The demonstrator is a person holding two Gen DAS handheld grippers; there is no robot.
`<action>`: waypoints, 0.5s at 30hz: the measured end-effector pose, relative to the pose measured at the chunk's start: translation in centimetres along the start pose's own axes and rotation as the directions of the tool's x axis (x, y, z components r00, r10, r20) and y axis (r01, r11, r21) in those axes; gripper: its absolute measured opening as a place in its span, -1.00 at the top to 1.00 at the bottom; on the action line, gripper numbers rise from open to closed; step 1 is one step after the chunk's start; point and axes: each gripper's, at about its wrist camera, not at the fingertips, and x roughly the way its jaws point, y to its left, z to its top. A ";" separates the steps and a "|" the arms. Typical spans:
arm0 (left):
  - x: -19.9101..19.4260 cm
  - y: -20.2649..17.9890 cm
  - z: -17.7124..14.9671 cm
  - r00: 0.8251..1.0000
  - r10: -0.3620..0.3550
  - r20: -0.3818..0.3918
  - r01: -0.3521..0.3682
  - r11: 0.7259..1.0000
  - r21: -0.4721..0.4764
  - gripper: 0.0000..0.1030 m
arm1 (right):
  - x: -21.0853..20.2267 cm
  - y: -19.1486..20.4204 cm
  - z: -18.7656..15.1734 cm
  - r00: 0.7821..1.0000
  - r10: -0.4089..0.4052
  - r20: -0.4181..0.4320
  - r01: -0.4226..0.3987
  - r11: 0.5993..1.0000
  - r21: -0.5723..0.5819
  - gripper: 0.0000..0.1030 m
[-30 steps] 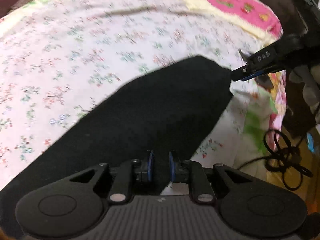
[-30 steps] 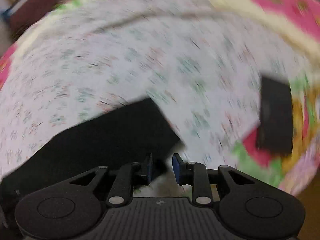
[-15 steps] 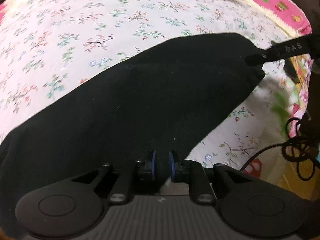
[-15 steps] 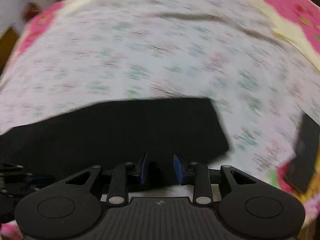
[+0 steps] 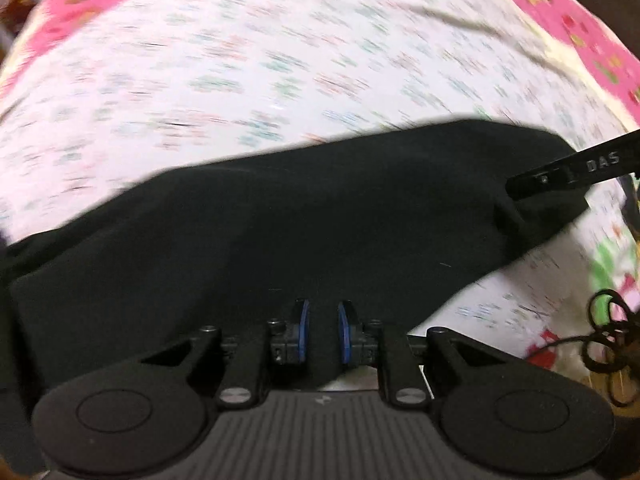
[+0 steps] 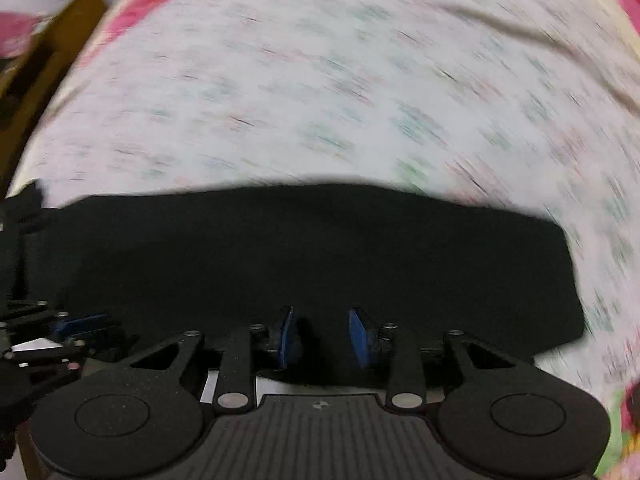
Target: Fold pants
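Looking around first: a floral bedsheet covers the whole work surface, with a pink patterned quilt at the far edges, and a tangle of black cable sits off the right side in the left wrist view. Nothing lies on top of the pants.

The black pants lie spread as a wide band across the sheet, right in front of both cameras. The left gripper has its blue pads drawn close together with a fold of the black fabric pinched between them. The right gripper also sits on the near edge of the pants, its pads a bit wider apart, fabric between them; it looks like a hold, but how tight I can't tell. From the left camera the other tool's finger pokes in at the far right end of the cloth.

Compared with half a second ago, the band looks wider and flatter in the right view, its right end reaching further across. The sheet is more motion-blurred in the left view now.
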 end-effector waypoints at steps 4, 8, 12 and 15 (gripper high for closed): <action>-2.6 6.7 -0.6 0.992 0.113 0.054 -0.108 0.991 -0.075 0.46 | 0.2 6.8 2.9 0.991 0.126 0.037 -0.120 0.985 -0.127 0.59; -5.3 13.9 -1.7 0.974 0.207 0.088 -0.193 0.971 -0.144 0.40 | 3.4 15.4 5.3 0.966 0.257 -0.019 -0.256 0.948 -0.192 0.59; -7.6 21.4 -3.0 0.958 0.265 0.106 -0.243 0.953 -0.183 0.33 | 5.8 24.8 5.6 0.919 0.381 -0.096 -0.393 0.887 -0.244 0.52; -8.3 26.2 -3.5 0.957 0.264 0.116 -0.246 0.957 -0.153 0.29 | 8.8 30.9 6.1 0.889 0.429 -0.161 -0.457 0.847 -0.271 0.45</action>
